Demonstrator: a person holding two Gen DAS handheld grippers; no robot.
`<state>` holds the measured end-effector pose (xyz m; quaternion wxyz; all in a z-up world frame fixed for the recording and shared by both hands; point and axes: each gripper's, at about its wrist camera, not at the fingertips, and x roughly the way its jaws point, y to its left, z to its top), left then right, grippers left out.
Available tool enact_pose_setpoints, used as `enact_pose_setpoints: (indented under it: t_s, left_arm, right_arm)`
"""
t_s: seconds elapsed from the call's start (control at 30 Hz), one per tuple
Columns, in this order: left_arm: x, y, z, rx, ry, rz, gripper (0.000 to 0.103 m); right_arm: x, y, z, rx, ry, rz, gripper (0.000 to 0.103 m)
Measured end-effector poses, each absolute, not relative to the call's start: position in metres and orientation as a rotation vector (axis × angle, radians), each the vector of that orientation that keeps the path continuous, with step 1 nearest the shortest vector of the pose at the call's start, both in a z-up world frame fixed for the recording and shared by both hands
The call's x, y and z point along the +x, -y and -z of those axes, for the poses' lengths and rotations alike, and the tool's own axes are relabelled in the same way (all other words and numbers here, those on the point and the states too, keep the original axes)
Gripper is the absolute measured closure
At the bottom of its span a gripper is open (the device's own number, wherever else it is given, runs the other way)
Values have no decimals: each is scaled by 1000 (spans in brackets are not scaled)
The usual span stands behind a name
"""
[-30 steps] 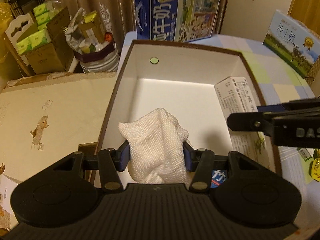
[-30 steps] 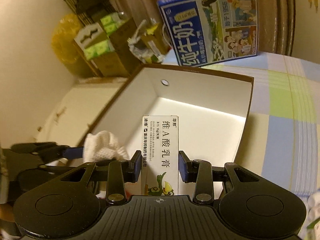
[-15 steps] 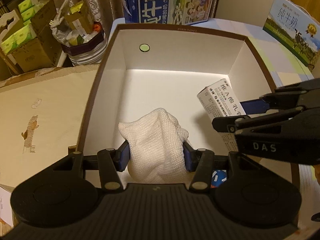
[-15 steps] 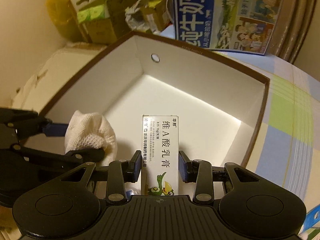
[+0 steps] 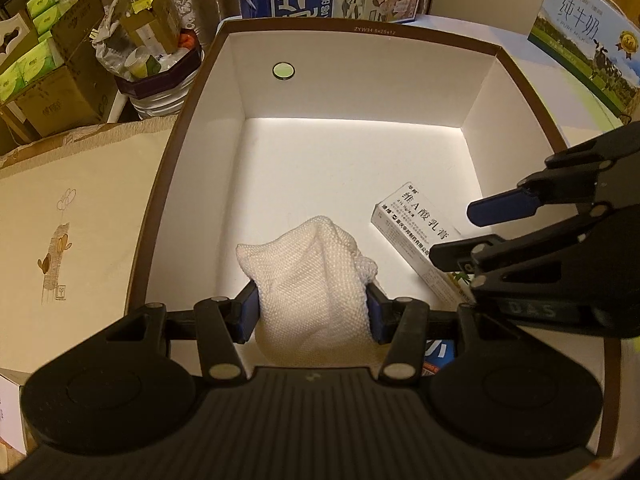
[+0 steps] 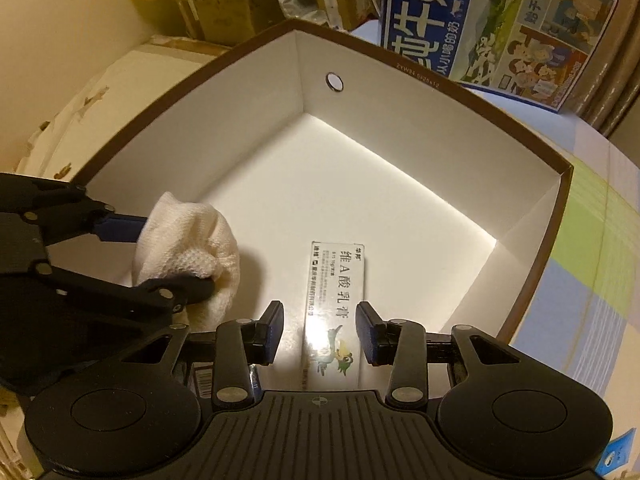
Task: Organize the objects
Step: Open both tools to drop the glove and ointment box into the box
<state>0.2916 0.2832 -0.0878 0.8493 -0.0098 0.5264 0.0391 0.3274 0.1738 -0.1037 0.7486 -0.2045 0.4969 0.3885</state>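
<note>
Left wrist view: left gripper (image 5: 310, 308) clenched on a bunched white knit cloth (image 5: 312, 280), pads pressing both sides, held low inside the brown-rimmed white cardboard box (image 5: 360, 32), at its near wall. Right wrist view: right gripper (image 6: 319, 330) jaws have just been opening, released; the small white medicine carton (image 6: 336, 292) lies between them, pads clear, on the box floor just beside the cloth. Blue milk carton (image 6: 496, 20) stands behind the box's far wall.
</note>
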Motion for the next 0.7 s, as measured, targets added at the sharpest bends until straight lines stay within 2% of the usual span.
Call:
enact_pose_setpoints:
  t_s: [0.3,0.47,0.7]
  left_arm:
    - [292,-276,87,25,-1102,-71,45]
    - [285,-272,78,54,-1067,-72,26]
    - [267,-276,55,18,-1032,-83,23]
  right_arm:
    - [319,-163,85,-404,-1049,-874,60]
    - [308,-148,67,-351,-1006,-896,55]
    - [284,-127,41,-278,-955,-933,54]
